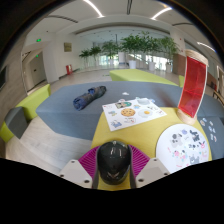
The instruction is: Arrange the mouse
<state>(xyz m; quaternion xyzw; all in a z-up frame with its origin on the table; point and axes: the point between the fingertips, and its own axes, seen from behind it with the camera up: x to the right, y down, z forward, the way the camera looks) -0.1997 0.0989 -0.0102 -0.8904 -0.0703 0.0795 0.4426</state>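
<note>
Gripper (113, 168): two fingers with magenta pads (88, 159), closed on the mouse, one pad pressing each flank.

Mouse (113, 161): black, glossy, rounded; held between the pads at the fingers' tips, seen end-on. Whether it touches the table underneath cannot be told.

Table (160, 128): yellow top, running ahead of the fingers toward 1 o'clock.

Sheet (132, 111): white, printed with small coloured pictures; flat on the table, beyond the mouse at 12 to 1 o'clock, well apart from it.

Disc (184, 148): white, round, dotted with small dark marks; flat on the table at 3 o'clock from the mouse, near the right finger but not touching it.

Second white sheet (211, 124): patterned with small marks; at the table's far right edge, past the disc at 2 o'clock.

Red panel (193, 85): upright, standing on the table at 2 o'clock, behind the disc.

Dark bundle (88, 97): blue-black, rolled or folded, lying on the grey floor (60, 115) at 11 o'clock, off the table; its make cannot be told.

Plants (135, 45): a row of green potted foliage at 12 o'clock, far across the room, before bright windows.

Ceiling lights (94, 8): long strips overhead.
</note>
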